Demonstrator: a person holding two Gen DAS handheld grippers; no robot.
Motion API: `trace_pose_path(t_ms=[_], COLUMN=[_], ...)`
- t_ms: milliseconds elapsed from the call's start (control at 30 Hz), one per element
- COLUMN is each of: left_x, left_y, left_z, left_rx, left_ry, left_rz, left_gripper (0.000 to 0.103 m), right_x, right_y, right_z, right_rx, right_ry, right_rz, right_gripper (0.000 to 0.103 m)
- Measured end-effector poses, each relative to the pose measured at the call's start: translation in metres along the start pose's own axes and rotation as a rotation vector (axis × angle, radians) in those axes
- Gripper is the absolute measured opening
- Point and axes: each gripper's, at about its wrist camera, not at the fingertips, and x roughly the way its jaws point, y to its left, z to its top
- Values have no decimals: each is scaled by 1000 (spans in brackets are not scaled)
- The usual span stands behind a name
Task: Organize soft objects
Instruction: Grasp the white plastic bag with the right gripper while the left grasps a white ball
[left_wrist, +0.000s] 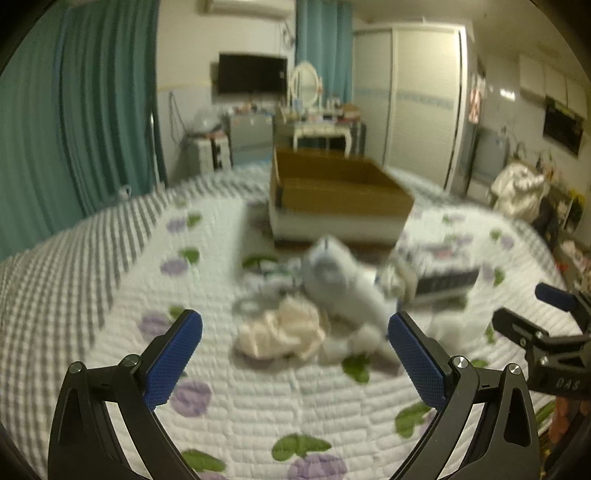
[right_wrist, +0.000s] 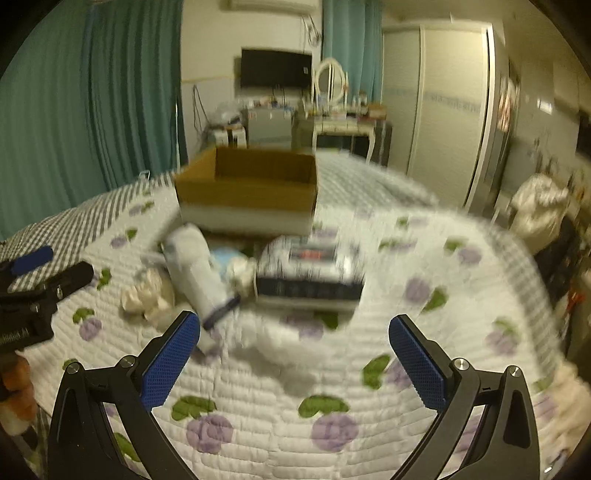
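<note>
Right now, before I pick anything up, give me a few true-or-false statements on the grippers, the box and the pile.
1. Both grippers, left gripper and right gripper, are open and hold nothing. True.
2. The cardboard box lies on its side. False: it stands upright, open top.
3. The cream cloth lies on the quilt in front of the box. True.
4. The grey plush toy is inside the box. False: it lies on the quilt.

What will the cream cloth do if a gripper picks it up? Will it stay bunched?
The cream cloth lies crumpled in loose folds on the quilt, so it is probably floppy and would likely hang and unfold when lifted. It looks thin, so it is probably light. A push would likely bunch it more than slide it, though the picture is blurry.
</note>
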Motion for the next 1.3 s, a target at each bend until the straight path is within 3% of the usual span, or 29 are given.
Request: trace_pose_path(t_ms=[100, 300, 433, 467, 500, 533, 700, 800, 900, 967, 1067, 1300], left_x=[25, 54, 61, 61, 61, 61, 64, 70, 79, 88, 98, 82], left_y=[-9, -15, -16, -18, -21, -23, -42, -54, -58, -61, -58, -50], left_z=[-14, -30, -34, -34, -34, -33, -34, -31, -24, -25, -31, -37], left_rx=[7, 43, 45, 48, 51, 54, 72, 64, 62, 96, 92, 155], left_ry=[60, 133, 155, 155, 157, 157, 163, 172, 165, 172, 208, 192], left_rz=[-11, 12, 2, -5, -18, -32, -100, -145, -174, -148, -172, -188], left_gripper=[102, 101, 101, 101, 101, 98, 98, 88, 85, 74, 68, 40], right_x=[34, 83, 103, 104, 105, 104, 88, 79, 75, 75, 77, 82], right_y=[-1, 9, 4, 2, -2, -5, -14, -17, -19, -21, -23, -13], right_z=[-13, -20, -21, -22, -22, -22, -19, -15, -13, -13, -14, -17], right_rx=[15, 16, 35, 45, 56, 63, 89, 79, 87, 98, 103, 84], right_ry=[75, 142, 177, 181, 182, 180, 133, 110, 103, 107, 119, 135], right_rz=[9, 43, 52, 57, 62, 61, 68, 54, 55, 62, 69, 89], right_gripper=[97, 90, 69, 59, 44, 41, 38, 38, 38, 38, 38, 38])
